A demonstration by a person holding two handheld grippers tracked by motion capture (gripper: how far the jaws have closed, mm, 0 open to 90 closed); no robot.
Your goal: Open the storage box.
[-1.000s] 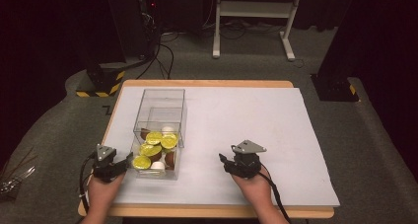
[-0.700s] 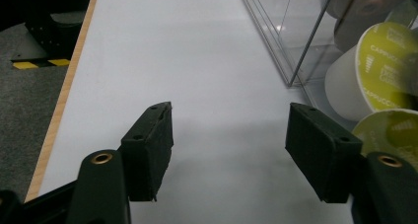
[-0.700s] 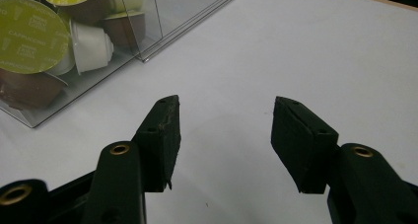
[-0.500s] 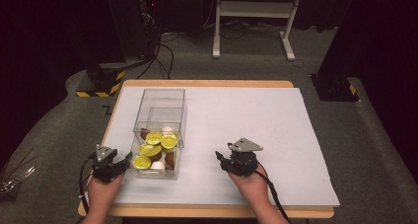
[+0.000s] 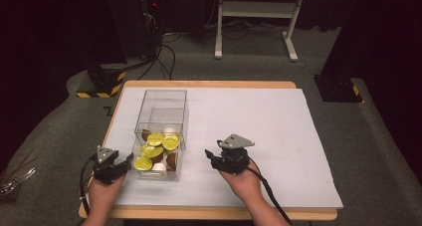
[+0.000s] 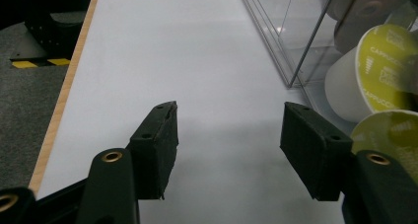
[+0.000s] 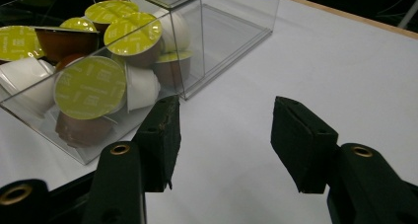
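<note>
Coffee pods [image 5: 155, 151] sit in a clear box [image 5: 162, 99] (yellow tops). Left gripper [image 6: 229, 150] and right gripper [image 7: 224, 142] both gape wide beside it, holding nothing.

Capsules [image 5: 155, 152] in box [image 5: 163, 97] on table [image 5: 278, 121], between both tools

One clear plastic box [image 5: 161, 117] stands on the bench [image 5: 278, 136]. Inside it lie coffee capsules [image 5: 155, 151]: four show yellow-green foil lids, about three are brown and two white. Two handheld grippers, left gripper [image 5: 125, 165] and right gripper [image 5: 209, 156].
</note>
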